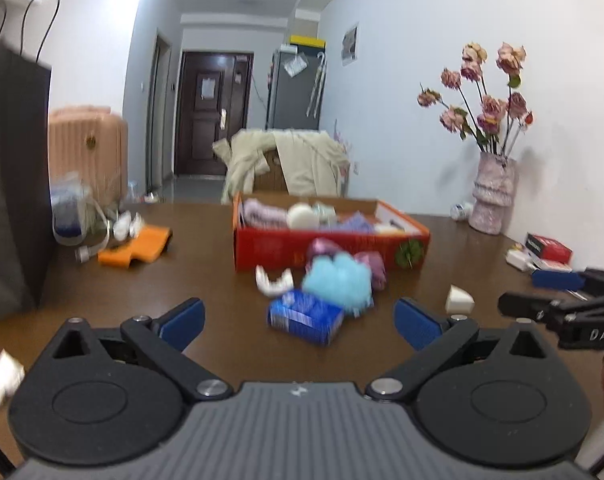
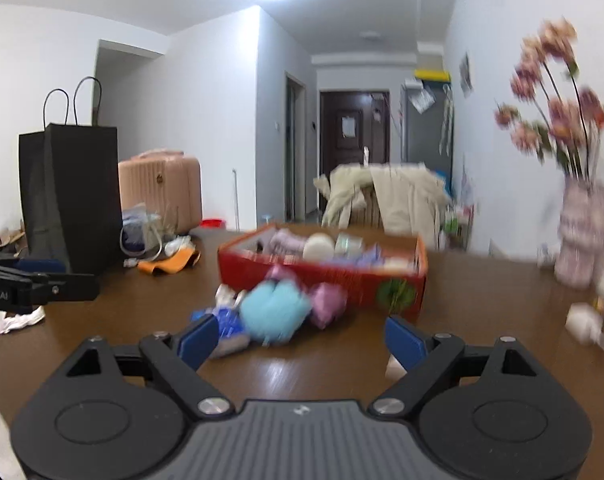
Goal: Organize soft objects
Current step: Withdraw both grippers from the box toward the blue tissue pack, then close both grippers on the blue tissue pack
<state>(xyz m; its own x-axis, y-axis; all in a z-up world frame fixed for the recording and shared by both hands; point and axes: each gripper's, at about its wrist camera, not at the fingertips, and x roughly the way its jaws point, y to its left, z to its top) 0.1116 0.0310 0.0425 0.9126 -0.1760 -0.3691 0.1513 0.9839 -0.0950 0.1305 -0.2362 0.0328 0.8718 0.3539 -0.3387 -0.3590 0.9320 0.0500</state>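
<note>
We hold the left gripper (image 1: 299, 318) and the right gripper (image 2: 297, 338) low over the brown worktop (image 1: 181, 280), both with fingers spread wide and nothing between them. No earlier view is given, so we tell only how they stand.

Ahead of us, near the middle of the worktop, lies a small heap of soft things: a fluffy light-blue sponge (image 1: 338, 282), a pink pouf (image 1: 372, 266) just behind it, a blue packet (image 1: 306, 316) touching the sponge's near side, and a white curved piece (image 1: 273, 280) to the left.

Just beyond the heap stands a red box (image 1: 330, 246), already holding a pink towel (image 1: 261, 212), a white ball (image 1: 303, 216) and other soft items too blurred to tell apart.

A black paper bag (image 1: 13, 184) stands far left; a vase of flowers (image 1: 492, 196) far right.
</note>
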